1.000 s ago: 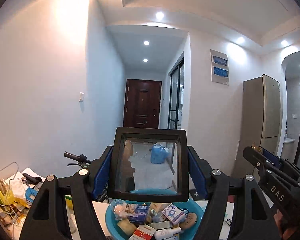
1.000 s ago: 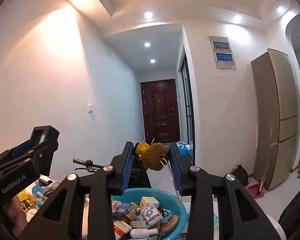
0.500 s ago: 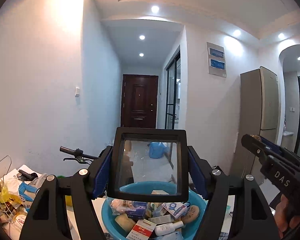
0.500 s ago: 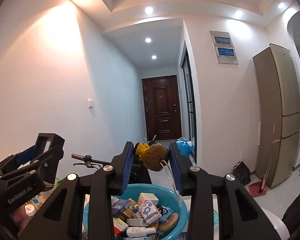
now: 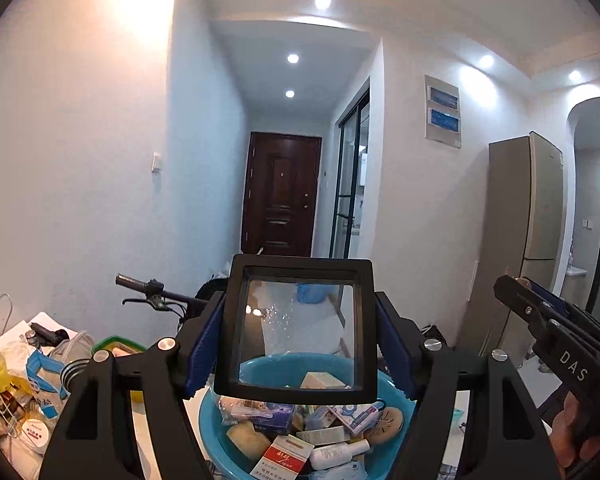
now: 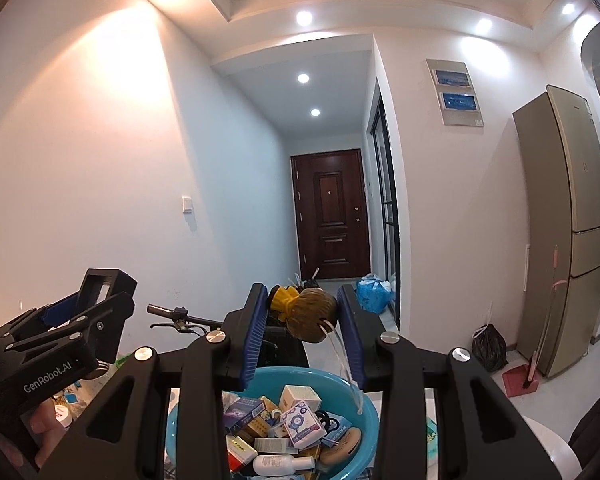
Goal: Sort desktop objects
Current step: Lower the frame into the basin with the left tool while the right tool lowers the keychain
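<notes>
My left gripper (image 5: 300, 344) is shut on a black square frame with a clear pane (image 5: 298, 330), held upright above a blue basin (image 5: 212, 420). The basin holds several small boxes, a red-and-white packet (image 5: 282, 458) and a small white bottle (image 5: 338, 450). My right gripper (image 6: 303, 320) is shut on a small brown-haired doll with a yellow body (image 6: 306, 312); a clear strap hangs from it over the basin (image 6: 366, 404). Each gripper shows at the edge of the other's view: the left (image 6: 60, 344) and the right (image 5: 556, 332).
A cluttered heap of bags, packets and a wire hanger (image 5: 16, 368) lies left of the basin. A green-rimmed container (image 5: 118, 344) sits behind it. A bicycle handlebar (image 5: 148, 288) stands beyond the table. A fridge (image 6: 564, 232) is at the right.
Both grippers have lifted and tilted slightly, keeping their holds; the basin now shows more fully below them. The frame and doll have not shifted in the jaws.
</notes>
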`<state>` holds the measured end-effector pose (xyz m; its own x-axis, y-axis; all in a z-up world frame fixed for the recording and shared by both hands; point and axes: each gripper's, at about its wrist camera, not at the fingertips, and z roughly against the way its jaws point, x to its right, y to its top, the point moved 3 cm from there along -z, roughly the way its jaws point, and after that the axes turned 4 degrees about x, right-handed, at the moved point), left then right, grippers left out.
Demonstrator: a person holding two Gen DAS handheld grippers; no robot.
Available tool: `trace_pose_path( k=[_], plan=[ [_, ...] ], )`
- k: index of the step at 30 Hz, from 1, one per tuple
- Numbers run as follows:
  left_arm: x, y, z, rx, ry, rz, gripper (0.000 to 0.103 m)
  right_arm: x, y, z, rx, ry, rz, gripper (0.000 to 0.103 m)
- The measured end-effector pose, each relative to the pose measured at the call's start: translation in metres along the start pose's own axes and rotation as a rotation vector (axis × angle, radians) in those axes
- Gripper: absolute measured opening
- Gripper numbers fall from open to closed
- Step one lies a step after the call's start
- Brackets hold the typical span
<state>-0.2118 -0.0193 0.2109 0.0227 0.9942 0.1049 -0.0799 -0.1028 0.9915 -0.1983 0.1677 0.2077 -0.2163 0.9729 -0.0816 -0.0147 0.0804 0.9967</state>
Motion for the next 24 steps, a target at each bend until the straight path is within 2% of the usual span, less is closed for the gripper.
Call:
trace_pose_path(
  k=[6, 15, 24],
  plan=[
    [-0.004, -0.019, -0.042, -0.112, 0.016, 0.009, 0.073, 0.010, -0.021, -0.032, -0.119, 0.014, -0.032, 0.035],
    [-0.010, -0.063, -0.102, -0.260, 0.039, 0.015, 0.073, 0.030, -0.057, -0.079, -0.269, -0.019, -0.065, 0.035],
    [-0.011, -0.108, -0.153, -0.391, -0.018, 0.057, 0.073, 0.051, -0.095, -0.119, -0.401, -0.059, -0.080, 0.035]
  ],
)
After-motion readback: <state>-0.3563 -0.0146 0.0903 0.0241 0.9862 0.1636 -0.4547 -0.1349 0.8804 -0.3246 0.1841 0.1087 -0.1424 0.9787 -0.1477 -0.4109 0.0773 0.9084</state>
